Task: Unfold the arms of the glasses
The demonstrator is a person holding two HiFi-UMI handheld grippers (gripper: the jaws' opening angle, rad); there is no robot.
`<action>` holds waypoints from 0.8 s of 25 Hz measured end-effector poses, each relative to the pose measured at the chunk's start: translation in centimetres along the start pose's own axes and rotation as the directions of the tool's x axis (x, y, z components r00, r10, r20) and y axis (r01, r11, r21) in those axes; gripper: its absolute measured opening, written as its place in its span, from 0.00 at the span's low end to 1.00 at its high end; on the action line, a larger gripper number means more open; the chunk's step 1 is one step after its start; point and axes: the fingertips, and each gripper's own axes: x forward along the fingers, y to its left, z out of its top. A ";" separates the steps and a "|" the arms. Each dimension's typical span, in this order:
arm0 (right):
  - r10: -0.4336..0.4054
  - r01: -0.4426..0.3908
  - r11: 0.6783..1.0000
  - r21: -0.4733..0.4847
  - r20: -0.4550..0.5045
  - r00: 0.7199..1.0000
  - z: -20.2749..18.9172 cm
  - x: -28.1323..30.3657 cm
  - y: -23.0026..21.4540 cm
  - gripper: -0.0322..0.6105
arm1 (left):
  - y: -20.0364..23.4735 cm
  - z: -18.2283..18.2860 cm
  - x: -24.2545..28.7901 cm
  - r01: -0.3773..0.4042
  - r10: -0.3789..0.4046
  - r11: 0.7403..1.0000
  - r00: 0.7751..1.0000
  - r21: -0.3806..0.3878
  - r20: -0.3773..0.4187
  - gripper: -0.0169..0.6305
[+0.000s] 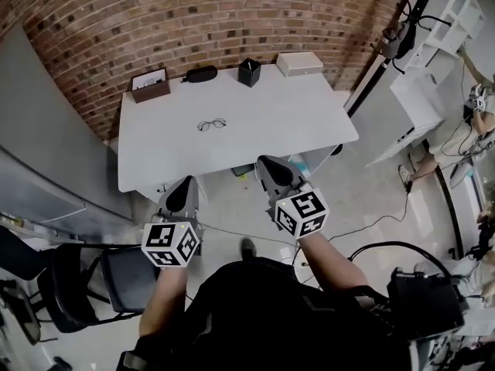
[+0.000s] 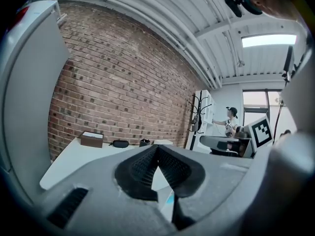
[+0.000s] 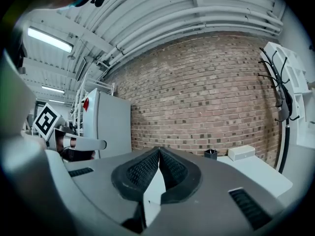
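Left gripper (image 2: 157, 149) and right gripper (image 3: 158, 152): jaws of both closed tip to tip, nothing between them, both near the front edge of the table (image 1: 309, 114). Table white, set against brick wall (image 1: 193, 22). Along its far edge: white box (image 1: 299, 63), brown box (image 1: 150, 85), black case (image 1: 200, 73), black cup (image 1: 249, 72). Glasses (image 1: 211, 124) lie alone mid-table, well apart from both grippers; whether their arms are folded is too small to tell.

On the white table (image 1: 309, 122) I counted one pair of glasses (image 1: 211, 124) near its middle and, along its far edge, one brown box (image 1: 150, 84), one dark case (image 1: 200, 73), one black cup (image 1: 249, 72) and one pale box (image 1: 299, 63). At the table's near side I had two grippers, the left gripper (image 1: 184, 190) and the right gripper (image 1: 272, 170), and one black chair (image 1: 124, 277).
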 end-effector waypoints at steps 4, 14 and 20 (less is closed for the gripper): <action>0.024 -0.024 1.000 0.002 -0.006 1.000 0.1 1.8 -2.8 0.06 | 0.4 0.3 3.4 -0.034 0.034 0.999 0.999 -0.006 -0.013 0.04; 0.101 -0.101 0.994 0.045 0.001 0.995 0.0 4.7 -8.5 0.06 | 0.1 -0.3 10.0 -0.091 0.090 0.996 0.994 -0.001 -0.065 0.04; 0.130 -0.128 0.991 0.048 -0.029 0.991 -0.9 6.2 -9.7 0.06 | 1.5 -1.1 11.1 -0.131 0.130 0.991 0.986 -0.007 -0.104 0.04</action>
